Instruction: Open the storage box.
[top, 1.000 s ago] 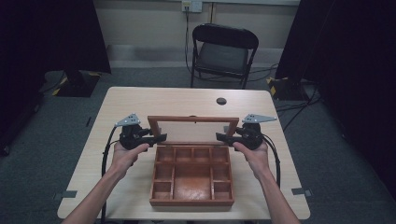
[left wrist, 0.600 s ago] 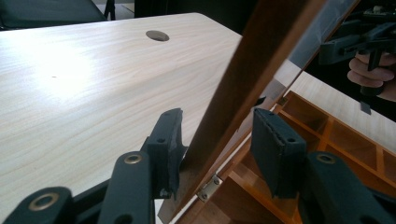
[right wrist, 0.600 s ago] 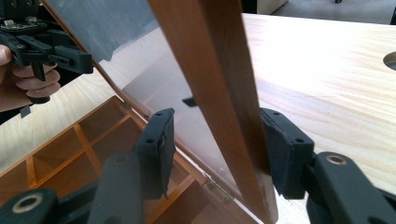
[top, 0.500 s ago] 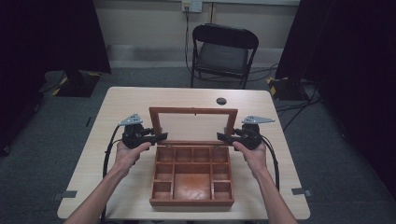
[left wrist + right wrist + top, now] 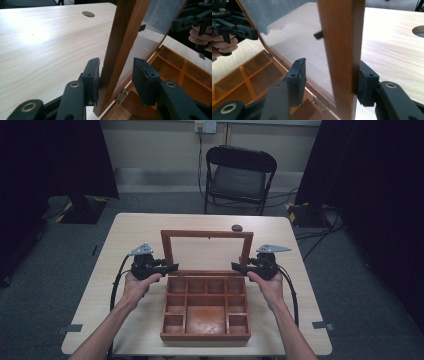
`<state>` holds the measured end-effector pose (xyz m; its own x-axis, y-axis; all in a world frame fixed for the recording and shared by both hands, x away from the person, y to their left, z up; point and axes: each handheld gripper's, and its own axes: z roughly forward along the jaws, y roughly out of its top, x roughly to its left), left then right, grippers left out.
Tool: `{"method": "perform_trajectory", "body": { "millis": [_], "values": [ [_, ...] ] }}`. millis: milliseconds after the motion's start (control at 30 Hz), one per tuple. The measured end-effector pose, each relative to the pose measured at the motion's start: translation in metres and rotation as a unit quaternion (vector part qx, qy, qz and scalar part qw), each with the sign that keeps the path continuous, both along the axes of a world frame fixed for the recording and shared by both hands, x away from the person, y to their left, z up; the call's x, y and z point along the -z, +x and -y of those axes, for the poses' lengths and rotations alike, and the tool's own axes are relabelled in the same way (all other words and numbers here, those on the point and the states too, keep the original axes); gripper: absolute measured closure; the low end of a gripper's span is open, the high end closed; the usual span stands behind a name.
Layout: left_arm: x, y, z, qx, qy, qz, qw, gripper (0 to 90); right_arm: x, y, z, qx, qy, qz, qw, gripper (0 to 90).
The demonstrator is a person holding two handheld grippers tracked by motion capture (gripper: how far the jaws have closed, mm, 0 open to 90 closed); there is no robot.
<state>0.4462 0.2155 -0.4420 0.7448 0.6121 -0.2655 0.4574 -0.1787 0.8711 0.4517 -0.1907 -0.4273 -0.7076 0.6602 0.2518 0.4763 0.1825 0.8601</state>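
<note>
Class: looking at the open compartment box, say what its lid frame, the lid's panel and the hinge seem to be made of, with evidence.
Lid frame: reddish-brown wood, smooth satin finish; grain streaks show. Panel: probably glass or clear plastic; the table shows through, with faint reflections. Hinge: pale metal, likely brass or steel; a dull shine.

From the high view we're looking forward and down over the whole table point(image 5: 135, 227), chair at the far edge. Each gripper view sits right up close behind its own jaws, facing across the box's raised lid point(image 5: 122, 42) toward the other hand; both share that lid.
</note>
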Motion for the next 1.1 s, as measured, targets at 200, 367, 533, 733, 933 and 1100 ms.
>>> {"method": "perform_trajectory", "body": {
  "millis": [200,367,533,733,933,1100],
  "values": [
    [0.001,0.001,0.0,-0.004,-0.001,-0.002,1.0,57.9,0.005,0.002,-0.002,0.005,-0.008,-0.004,0.9999,48.1],
    [0.003,0.003,0.0,-0.007,-0.002,-0.006,1.0,57.8,0.007,0.004,-0.001,0.007,-0.006,-0.007,0.9999,49.0],
    [0.004,0.004,0.0,-0.009,-0.004,-0.011,0.9999,56.1,0.009,0.006,-0.002,0.016,-0.001,-0.009,0.9998,49.1],
    [0.009,0.009,0.001,-0.016,0.0,-0.02,0.9997,56.6,0.012,0.011,-0.002,0.022,0.0,-0.012,0.9997,49.7],
    [0.014,0.015,0.003,-0.028,-0.003,-0.028,0.9992,57.8,0.017,0.017,-0.003,0.033,0.001,-0.016,0.9993,50.6],
    [0.019,0.02,0.002,-0.029,-0.008,-0.037,0.9989,59.1,0.022,0.023,-0.002,0.038,0.013,-0.032,0.9987,49.6]
  ]
}}
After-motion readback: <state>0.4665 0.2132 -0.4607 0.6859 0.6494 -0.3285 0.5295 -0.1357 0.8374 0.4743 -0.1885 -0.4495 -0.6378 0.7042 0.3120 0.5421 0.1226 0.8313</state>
